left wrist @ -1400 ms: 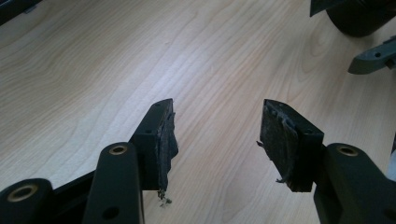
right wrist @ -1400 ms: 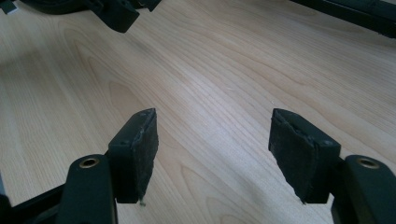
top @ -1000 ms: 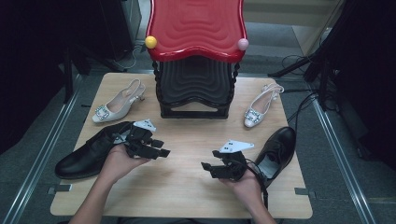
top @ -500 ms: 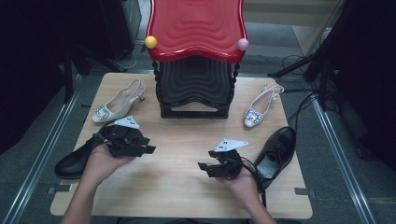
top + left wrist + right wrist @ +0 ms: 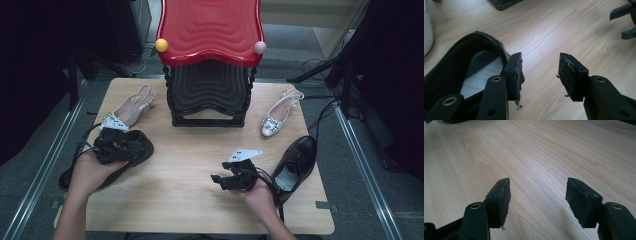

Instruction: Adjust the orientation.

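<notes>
A black leather shoe (image 5: 142, 150) lies at the table's left, its opening (image 5: 476, 70) just left of my left gripper's jaws. My left gripper (image 5: 125, 146) hovers over that shoe; its jaws (image 5: 540, 66) stand apart and have just been opening a little, with only bare wood between them. A second black shoe (image 5: 296, 161) lies at the right. Beside it my right gripper (image 5: 219, 180) points left, open (image 5: 537, 192) over bare wood. The right gripper's jaw tips (image 5: 624, 21) also show far off in the left gripper view.
A black rack with a red wavy top (image 5: 210, 30) stands at the back middle of the wooden table (image 5: 190, 165). A silver heeled shoe (image 5: 127, 111) lies left of it, another (image 5: 280, 116) right of it. Metal rails run along both table sides.
My left hand and its gripper moved left along the black shoe, toward its opening. The right gripper stayed almost in place.
</notes>
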`<state>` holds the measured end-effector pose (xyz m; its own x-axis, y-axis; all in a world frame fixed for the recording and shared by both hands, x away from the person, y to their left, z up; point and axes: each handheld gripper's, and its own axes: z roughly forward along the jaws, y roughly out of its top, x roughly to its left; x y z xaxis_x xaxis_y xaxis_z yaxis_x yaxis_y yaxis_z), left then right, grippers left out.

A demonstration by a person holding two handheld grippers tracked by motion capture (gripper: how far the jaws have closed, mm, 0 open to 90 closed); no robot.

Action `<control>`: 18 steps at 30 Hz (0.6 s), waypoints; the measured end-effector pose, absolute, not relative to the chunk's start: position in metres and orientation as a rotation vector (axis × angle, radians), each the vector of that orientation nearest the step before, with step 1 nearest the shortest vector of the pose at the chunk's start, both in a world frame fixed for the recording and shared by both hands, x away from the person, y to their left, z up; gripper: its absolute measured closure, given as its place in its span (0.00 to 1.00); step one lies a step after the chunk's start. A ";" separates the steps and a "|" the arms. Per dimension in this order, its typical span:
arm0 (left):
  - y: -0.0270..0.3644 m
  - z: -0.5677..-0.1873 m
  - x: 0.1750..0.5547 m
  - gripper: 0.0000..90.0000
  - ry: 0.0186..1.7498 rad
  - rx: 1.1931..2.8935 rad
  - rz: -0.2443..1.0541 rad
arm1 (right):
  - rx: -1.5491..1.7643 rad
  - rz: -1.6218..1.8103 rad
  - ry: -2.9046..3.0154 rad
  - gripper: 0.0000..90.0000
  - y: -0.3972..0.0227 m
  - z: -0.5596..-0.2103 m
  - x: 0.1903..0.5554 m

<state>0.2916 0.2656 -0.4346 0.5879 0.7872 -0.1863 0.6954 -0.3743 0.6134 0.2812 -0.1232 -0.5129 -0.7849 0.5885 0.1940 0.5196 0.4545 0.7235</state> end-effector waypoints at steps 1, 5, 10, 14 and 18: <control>0.268 -0.435 0.292 0.58 1.178 2.153 0.197 | 0.995 1.252 2.607 0.41 -0.123 -0.513 0.281; 0.274 -0.437 0.296 0.58 1.213 2.137 0.200 | 1.000 1.249 2.603 0.40 -0.124 -0.514 0.280; 0.277 -0.442 0.303 0.58 1.243 2.119 0.208 | 1.013 1.236 2.606 0.40 -0.126 -0.514 0.278; 0.271 -0.447 0.314 0.59 1.270 2.146 0.192 | 1.040 1.236 2.588 0.40 -0.130 -0.515 0.276; 0.264 -0.453 0.323 0.61 1.281 2.169 0.179 | 1.056 1.226 2.579 0.40 -0.130 -0.517 0.274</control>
